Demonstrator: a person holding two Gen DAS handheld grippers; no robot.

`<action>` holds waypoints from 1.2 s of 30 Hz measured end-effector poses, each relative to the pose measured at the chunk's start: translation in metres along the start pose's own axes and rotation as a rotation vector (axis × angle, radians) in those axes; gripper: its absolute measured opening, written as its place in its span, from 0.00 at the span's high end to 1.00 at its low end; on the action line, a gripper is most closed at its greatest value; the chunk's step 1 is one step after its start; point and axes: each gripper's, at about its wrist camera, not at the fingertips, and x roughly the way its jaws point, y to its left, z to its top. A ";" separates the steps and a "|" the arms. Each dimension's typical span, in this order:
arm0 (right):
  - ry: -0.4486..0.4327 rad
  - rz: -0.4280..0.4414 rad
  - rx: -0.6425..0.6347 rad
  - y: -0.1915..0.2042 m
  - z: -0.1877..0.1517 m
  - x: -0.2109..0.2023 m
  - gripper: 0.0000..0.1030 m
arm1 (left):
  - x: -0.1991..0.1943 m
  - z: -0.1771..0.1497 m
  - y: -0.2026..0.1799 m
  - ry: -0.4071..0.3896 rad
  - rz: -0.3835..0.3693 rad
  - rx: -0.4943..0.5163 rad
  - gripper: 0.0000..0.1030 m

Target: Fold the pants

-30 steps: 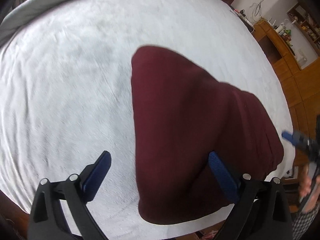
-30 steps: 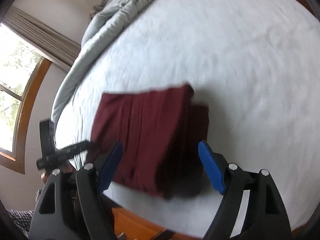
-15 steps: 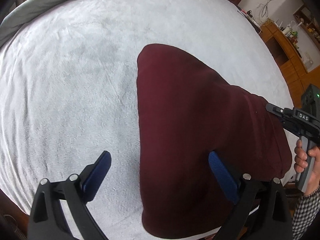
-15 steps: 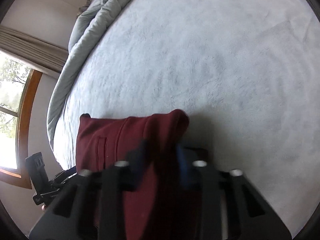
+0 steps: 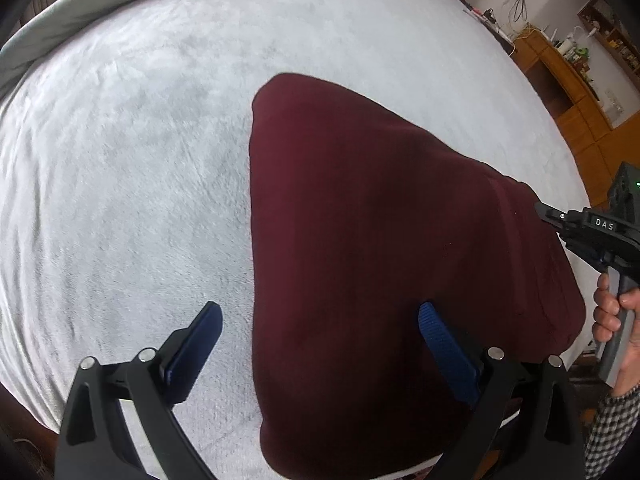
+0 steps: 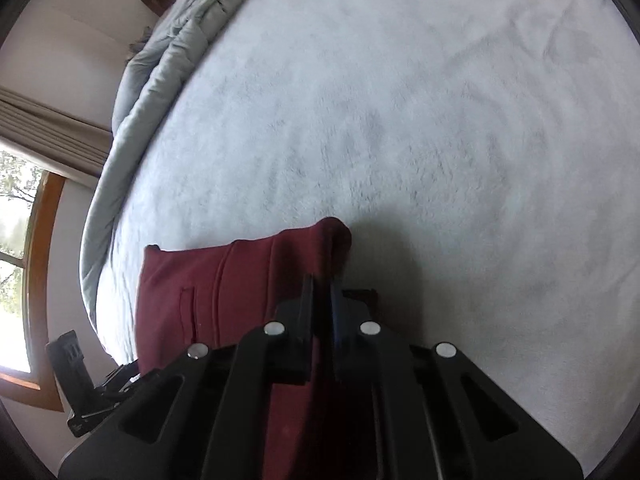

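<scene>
Fluffy pale grey covers the big bed [image 5: 120, 168], and a puffy grey quilt [image 6: 160, 68] is pushed up along its far edge, likely so there is room to fold. The dark red pants [image 5: 360, 240] lie near the bed's close edge, already folded into a thick pile, with one end hanging a little over that edge. They lie flat so the soft bed can hold them while the tongs work. The left gripper [image 5: 316, 344] has its blue pads wide apart, one over the bare bed and one over the pants, and it holds nothing; I think it is waiting to grab the near side. The right gripper [image 6: 320, 292] is pinched tight on a fold at the corner of the pants, which bunches up between its pads. It probably grips there so it can lift that end over. A hand [image 5: 614, 312] in a checked sleeve holds its handle at the side. Small white letters on that gripper read "DAS".
</scene>
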 end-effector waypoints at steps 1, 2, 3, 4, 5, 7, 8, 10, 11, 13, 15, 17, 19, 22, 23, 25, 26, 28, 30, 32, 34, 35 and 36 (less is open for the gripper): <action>-0.005 0.011 0.002 0.001 0.000 -0.001 0.91 | 0.001 -0.001 0.000 0.004 0.001 -0.002 0.03; -0.008 0.032 -0.002 0.003 -0.001 -0.005 0.87 | 0.001 -0.001 0.001 0.006 -0.001 -0.006 0.03; -0.005 0.036 -0.009 0.005 -0.003 -0.011 0.81 | -0.001 -0.001 0.002 0.007 -0.003 -0.010 0.04; -0.006 0.038 -0.015 0.007 -0.006 -0.018 0.81 | -0.004 -0.001 0.003 0.004 -0.006 -0.009 0.04; -0.004 0.071 -0.029 0.009 -0.012 -0.027 0.80 | -0.006 -0.001 0.003 0.004 -0.006 -0.006 0.04; 0.003 0.101 -0.042 0.012 -0.025 -0.042 0.56 | -0.012 -0.005 0.005 0.004 0.004 0.004 0.04; 0.012 0.102 -0.055 0.015 -0.034 -0.049 0.52 | -0.015 -0.009 0.005 0.003 0.008 0.008 0.04; 0.035 0.091 -0.090 0.020 -0.056 -0.062 0.50 | -0.018 -0.015 0.006 0.006 0.004 0.010 0.04; 0.048 0.093 -0.099 0.021 -0.067 -0.066 0.48 | -0.019 -0.019 0.006 0.006 0.002 0.004 0.04; 0.079 0.121 -0.080 0.018 -0.087 -0.071 0.40 | -0.022 -0.026 0.014 0.004 -0.002 -0.010 0.04; 0.098 0.131 -0.049 0.013 -0.102 -0.070 0.40 | -0.024 -0.028 0.016 -0.001 -0.008 -0.029 0.04; 0.100 0.170 -0.036 0.012 -0.110 -0.069 0.40 | -0.023 -0.031 0.019 -0.004 -0.019 -0.059 0.04; 0.120 0.238 0.011 0.009 -0.113 -0.063 0.35 | -0.020 -0.034 0.024 0.010 -0.038 -0.087 0.04; 0.133 0.248 0.049 0.007 -0.113 -0.054 0.32 | -0.014 -0.030 0.030 0.032 -0.074 -0.121 0.04; 0.141 0.248 0.058 0.006 -0.113 -0.051 0.32 | -0.014 -0.030 0.033 0.036 -0.083 -0.131 0.04; 0.145 0.234 0.065 0.006 -0.112 -0.047 0.46 | -0.011 -0.029 0.038 0.048 -0.100 -0.150 0.04; 0.142 0.220 0.055 0.007 -0.112 -0.047 0.54 | -0.013 -0.032 0.043 0.050 -0.104 -0.157 0.04; 0.144 0.184 -0.001 0.013 -0.112 -0.048 0.72 | -0.012 -0.032 0.046 0.053 -0.110 -0.166 0.04; 0.114 0.140 -0.098 0.027 -0.114 -0.057 0.75 | -0.013 -0.034 0.049 0.053 -0.108 -0.160 0.04; 0.094 0.098 -0.149 0.038 -0.116 -0.063 0.76 | -0.016 -0.032 0.047 0.049 -0.096 -0.144 0.04; 0.070 0.098 -0.152 0.041 -0.115 -0.078 0.77 | -0.019 -0.029 0.040 0.039 -0.090 -0.124 0.04; 0.057 0.101 -0.157 0.041 -0.116 -0.084 0.77 | -0.019 -0.025 0.032 0.035 -0.092 -0.111 0.04; 0.040 0.094 -0.164 0.041 -0.116 -0.093 0.77 | -0.021 -0.025 0.028 0.032 -0.096 -0.098 0.04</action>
